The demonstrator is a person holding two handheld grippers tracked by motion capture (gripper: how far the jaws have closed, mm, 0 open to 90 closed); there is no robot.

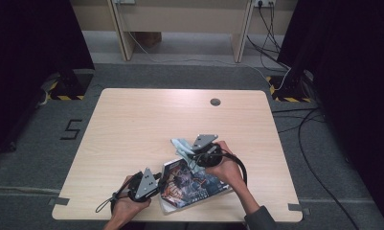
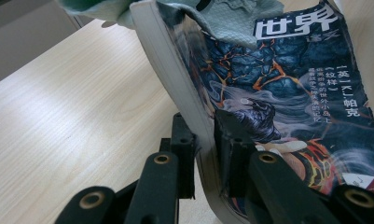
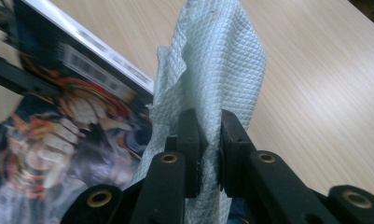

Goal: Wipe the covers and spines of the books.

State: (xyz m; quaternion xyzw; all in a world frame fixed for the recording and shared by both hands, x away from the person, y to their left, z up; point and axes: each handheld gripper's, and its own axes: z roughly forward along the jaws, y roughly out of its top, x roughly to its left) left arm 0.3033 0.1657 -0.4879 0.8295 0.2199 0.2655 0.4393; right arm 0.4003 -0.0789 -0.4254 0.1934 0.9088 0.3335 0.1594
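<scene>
Book (image 2: 287,107) and cloth (image 3: 217,65) were the two things we had in our grips. Our left gripper (image 2: 204,140) had its jaws pressed onto the book's near corner, one black pad under the pale page block and the other on the glossy cover, so that corner was lifted off the wood and the cover tilted toward us. Our right gripper (image 3: 209,140) had its jaws pinched tight on a fold of the pale green quilted cloth, which rose upright between the pads and drooped over the far end of the book. In the left gripper view the cloth draped across the top edge of the cover, just above the white title characters. Seen from the high view, the book lay near the front edge of the table (image 1: 132,124), a little right of centre, with our left gripper (image 1: 153,184) at its left side and our right gripper (image 1: 194,151) just beyond its far end, the cloth (image 1: 181,145) bunched there against the wood. Further out, a small round grommet (image 1: 215,101) sat near the table's far edge, and cables (image 1: 268,43) ran over the grey floor beyond
</scene>
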